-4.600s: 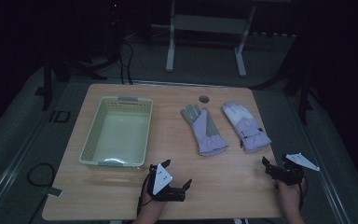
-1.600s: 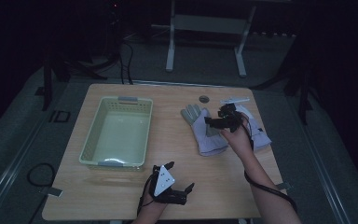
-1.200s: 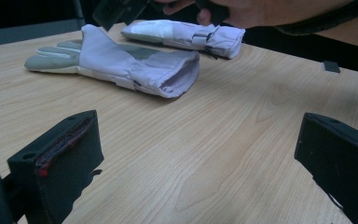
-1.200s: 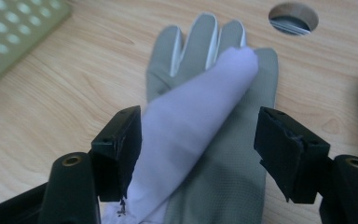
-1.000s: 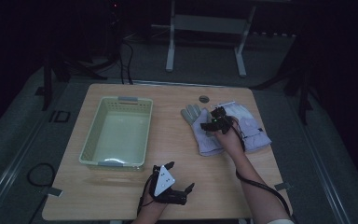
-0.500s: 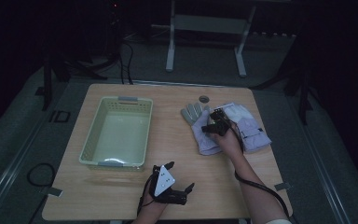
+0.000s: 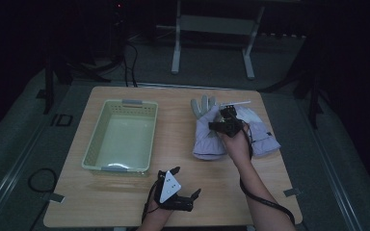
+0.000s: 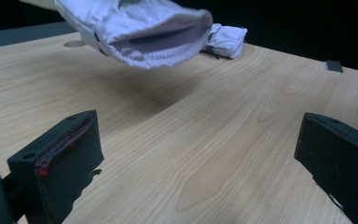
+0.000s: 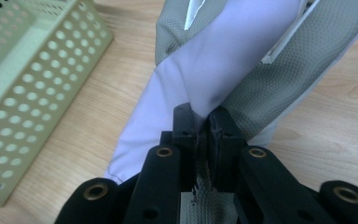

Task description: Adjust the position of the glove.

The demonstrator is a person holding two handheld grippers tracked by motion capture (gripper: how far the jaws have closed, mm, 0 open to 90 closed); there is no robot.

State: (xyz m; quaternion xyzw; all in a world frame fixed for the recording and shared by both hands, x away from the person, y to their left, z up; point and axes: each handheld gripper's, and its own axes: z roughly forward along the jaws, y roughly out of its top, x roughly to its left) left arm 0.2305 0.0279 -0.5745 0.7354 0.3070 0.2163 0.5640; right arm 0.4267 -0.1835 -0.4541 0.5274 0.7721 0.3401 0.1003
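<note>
**Glove pinched and raised, basket off to the left**

The near glove hangs from the right gripper, whose jaws have just been closing and now clamp a fold of its lilac fabric; its cuff end is clear of the table. Its long axis runs from the person toward the far edge. The second glove lies just beside it. The basket stands empty, well to the left. The left gripper rests near the front edge, jaws spread wide, holding nothing.
</note>
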